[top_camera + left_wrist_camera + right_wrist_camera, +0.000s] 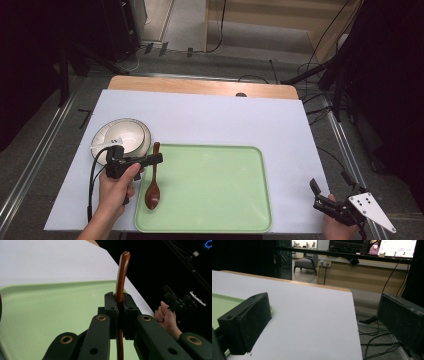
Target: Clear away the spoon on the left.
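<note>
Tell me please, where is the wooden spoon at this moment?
In the high view the wooden spoon is at the green tray's left edge, right of the white bowl, its handle clamped in the left tongs.

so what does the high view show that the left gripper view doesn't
Shown in the high view but not the left gripper view: the white bowl left of the tray, the spoon's bowl end resting in the tray, and the wooden table edge at the far side. Shown in the left gripper view but not the high view: the left gripper shut tight on the spoon handle, close up. Both share the brown spoon, the green tray, the white sheet and the right gripper.
</note>
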`<control>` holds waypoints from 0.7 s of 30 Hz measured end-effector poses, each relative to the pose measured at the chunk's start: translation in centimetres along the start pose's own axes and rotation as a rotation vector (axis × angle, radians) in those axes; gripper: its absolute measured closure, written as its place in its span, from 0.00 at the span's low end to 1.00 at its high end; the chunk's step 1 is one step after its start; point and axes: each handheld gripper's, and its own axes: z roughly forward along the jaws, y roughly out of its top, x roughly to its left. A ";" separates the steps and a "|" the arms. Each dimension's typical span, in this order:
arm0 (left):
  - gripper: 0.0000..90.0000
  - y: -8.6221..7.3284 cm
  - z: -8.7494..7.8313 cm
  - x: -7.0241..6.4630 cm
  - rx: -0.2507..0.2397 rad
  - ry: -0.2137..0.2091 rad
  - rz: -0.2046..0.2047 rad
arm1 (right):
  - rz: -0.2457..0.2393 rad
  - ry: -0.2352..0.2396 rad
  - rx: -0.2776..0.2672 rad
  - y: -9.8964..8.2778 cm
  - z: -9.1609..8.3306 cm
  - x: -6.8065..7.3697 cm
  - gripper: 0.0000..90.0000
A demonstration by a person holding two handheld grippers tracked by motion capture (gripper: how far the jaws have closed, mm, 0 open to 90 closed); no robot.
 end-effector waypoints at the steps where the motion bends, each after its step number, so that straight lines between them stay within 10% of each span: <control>1: 0.95 -0.1 0.0 0.1 0.002 0.003 -0.001 | 0.000 0.000 0.000 0.0 0.0 0.0 0.00; 14: 0.93 -0.5 0.0 1.0 -0.017 0.022 -0.015 | -0.001 0.000 0.000 0.0 0.0 0.0 0.00; 21: 0.72 -0.6 0.0 1.4 -0.024 0.003 -0.003 | -0.004 0.002 0.001 0.0 0.0 0.0 0.00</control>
